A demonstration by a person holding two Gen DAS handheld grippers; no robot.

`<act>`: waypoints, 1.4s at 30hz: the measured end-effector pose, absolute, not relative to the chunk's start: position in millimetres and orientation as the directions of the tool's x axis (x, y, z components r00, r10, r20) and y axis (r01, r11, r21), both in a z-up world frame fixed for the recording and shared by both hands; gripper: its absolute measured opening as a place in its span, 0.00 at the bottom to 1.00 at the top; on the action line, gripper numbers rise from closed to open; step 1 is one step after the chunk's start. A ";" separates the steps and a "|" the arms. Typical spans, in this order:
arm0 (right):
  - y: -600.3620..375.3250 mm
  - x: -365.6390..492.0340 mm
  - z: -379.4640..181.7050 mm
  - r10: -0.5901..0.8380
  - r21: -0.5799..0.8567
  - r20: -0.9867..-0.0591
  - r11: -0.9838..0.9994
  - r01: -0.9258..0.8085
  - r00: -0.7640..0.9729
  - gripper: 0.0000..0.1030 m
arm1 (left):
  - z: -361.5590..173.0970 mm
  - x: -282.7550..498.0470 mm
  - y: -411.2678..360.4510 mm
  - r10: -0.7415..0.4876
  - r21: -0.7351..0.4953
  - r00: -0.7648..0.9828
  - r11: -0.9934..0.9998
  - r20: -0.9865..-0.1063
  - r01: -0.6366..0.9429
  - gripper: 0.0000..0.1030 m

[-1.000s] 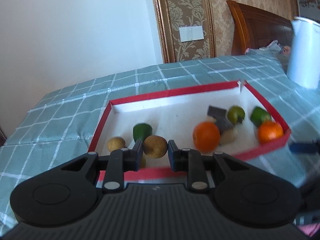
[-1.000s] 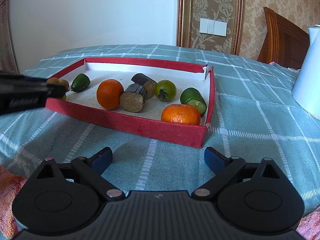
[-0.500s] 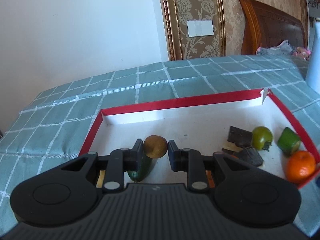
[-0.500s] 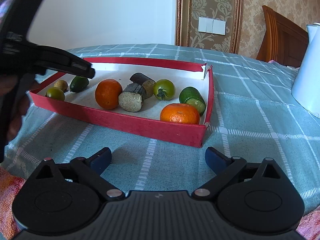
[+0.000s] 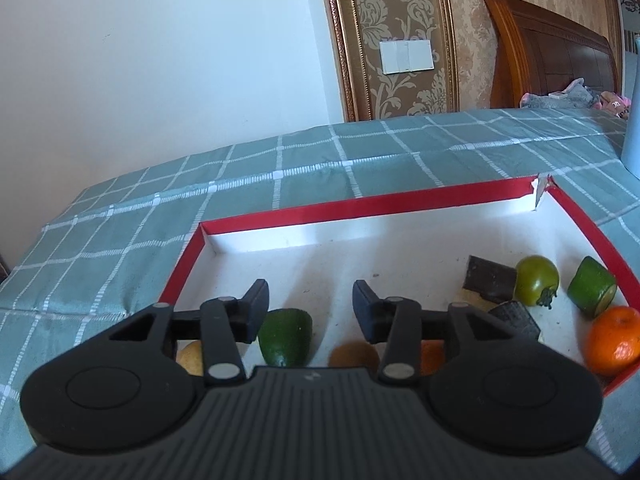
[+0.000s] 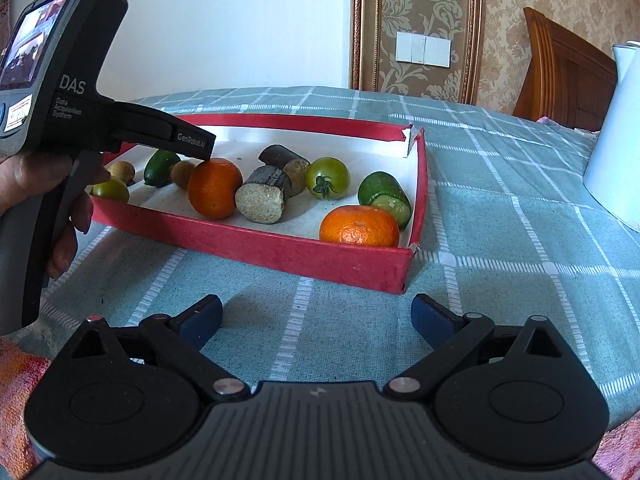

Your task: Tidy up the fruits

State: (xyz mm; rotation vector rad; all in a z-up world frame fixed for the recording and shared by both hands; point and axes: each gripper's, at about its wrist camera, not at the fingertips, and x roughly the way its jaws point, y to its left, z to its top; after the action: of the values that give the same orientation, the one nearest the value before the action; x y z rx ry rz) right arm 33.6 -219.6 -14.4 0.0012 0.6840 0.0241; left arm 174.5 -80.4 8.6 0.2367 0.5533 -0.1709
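**Left gripper spread over tray, kiwi lying free below it**

Left gripper [image 5: 310, 300]: held over the near-left part of the red tray [image 5: 304, 213]. Its jaws have just been opening; they now stand apart with nothing between the pads. The brown kiwi [image 5: 354, 354] lies on the tray floor beneath the gap, half hidden by the gripper body, touching neither pad. The green avocado [image 5: 285, 336] sits just beside the left finger [image 5: 256, 304].

Right gripper [image 6: 316, 316]: jaws spread wide and empty, over the checked cloth [image 6: 500, 240] in front of the tray, well apart from the fruit.

Tray contents, right wrist view: large orange [image 6: 215, 188], two bark-covered cut pieces [image 6: 264, 194], green tomato [image 6: 327, 178], cut green piece [image 6: 384, 198], mandarin [image 6: 359, 226] in the near-right corner. White kettle [image 6: 616, 136] stands on the cloth right of the tray.
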 end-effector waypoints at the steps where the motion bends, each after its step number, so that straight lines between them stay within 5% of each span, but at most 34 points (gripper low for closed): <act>1: -219.6 33.6 -14.5 0.023 0.009 -0.632 1.000 -0.022 0.775 0.99 | 9.0 173.2 -78.6 -0.098 0.170 0.838 0.960 -0.537 0.221 0.47; 7: -219.6 33.7 -14.6 0.023 0.009 -0.632 1.000 -0.022 0.775 0.99 | 16.2 156.3 -63.5 -0.098 0.131 0.850 0.973 -0.518 0.192 0.68; 13: -219.7 33.7 -14.6 0.023 0.009 -0.632 1.000 -0.022 0.775 0.99 | 28.0 121.7 -39.0 -0.123 0.073 0.862 0.981 -0.492 0.182 0.77; 27: -218.7 33.6 -16.1 0.030 0.016 -0.631 1.000 -0.026 0.776 0.99 | 20.2 39.4 -13.3 -0.064 0.027 0.854 0.996 -0.517 0.091 0.93; 42: -216.7 11.0 -8.8 0.038 0.086 -0.615 0.996 0.019 0.788 0.99 | 22.1 4.2 -16.5 -0.046 0.048 0.862 0.996 -0.505 0.081 1.00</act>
State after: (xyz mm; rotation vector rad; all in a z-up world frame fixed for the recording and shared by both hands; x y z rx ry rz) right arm 11.0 -216.7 -8.8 0.0891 0.6638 0.0102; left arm 4.2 -16.5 22.1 0.0684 0.5282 -0.0666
